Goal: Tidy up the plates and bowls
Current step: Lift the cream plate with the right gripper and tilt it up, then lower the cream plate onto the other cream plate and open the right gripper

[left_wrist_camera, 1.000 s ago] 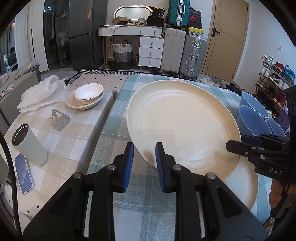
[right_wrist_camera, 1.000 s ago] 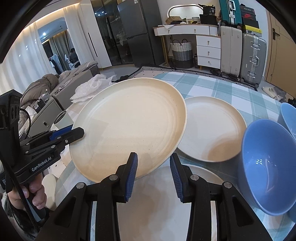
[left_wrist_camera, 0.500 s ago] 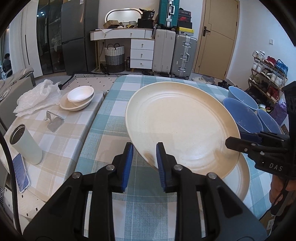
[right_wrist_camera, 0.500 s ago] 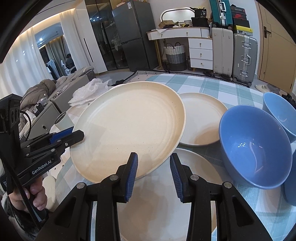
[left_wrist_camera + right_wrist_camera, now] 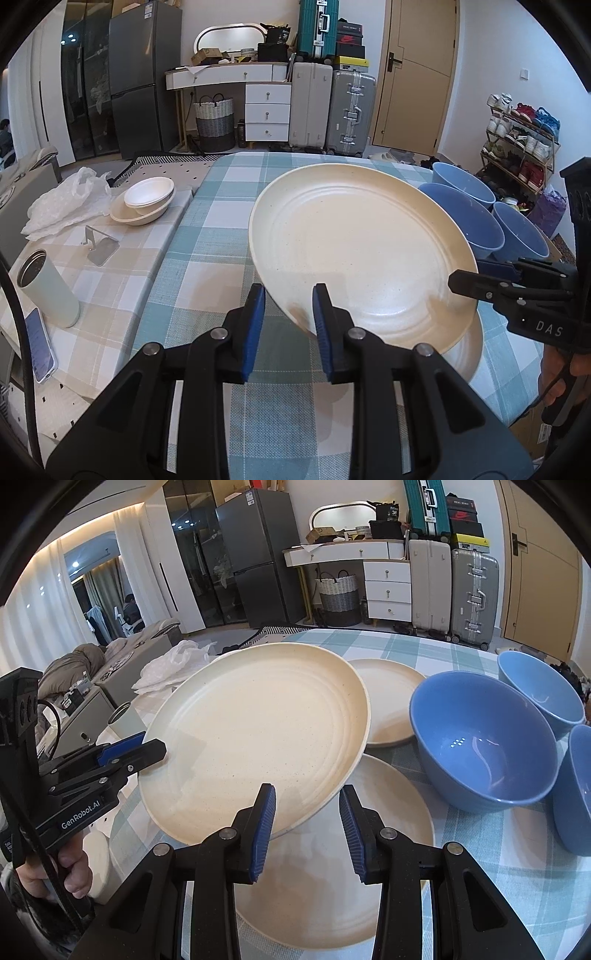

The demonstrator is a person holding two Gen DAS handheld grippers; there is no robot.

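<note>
Left wrist view: left tongs (image 5: 289,295) pinching the near rim of a large cream plate (image 5: 360,260), held tilted above the checked worktop (image 5: 210,251). Right tongs (image 5: 466,281) gripping the same plate at its right rim. Second cream plate (image 5: 469,354) lying flat beneath. Three blue bowls (image 5: 467,216) toward the worktop's right edge.

Right wrist view: right tongs (image 5: 307,803) straddling the lifted plate's rim. Smaller cream plate (image 5: 391,701) lying behind, beside the nearest blue bowl (image 5: 484,742).
</note>
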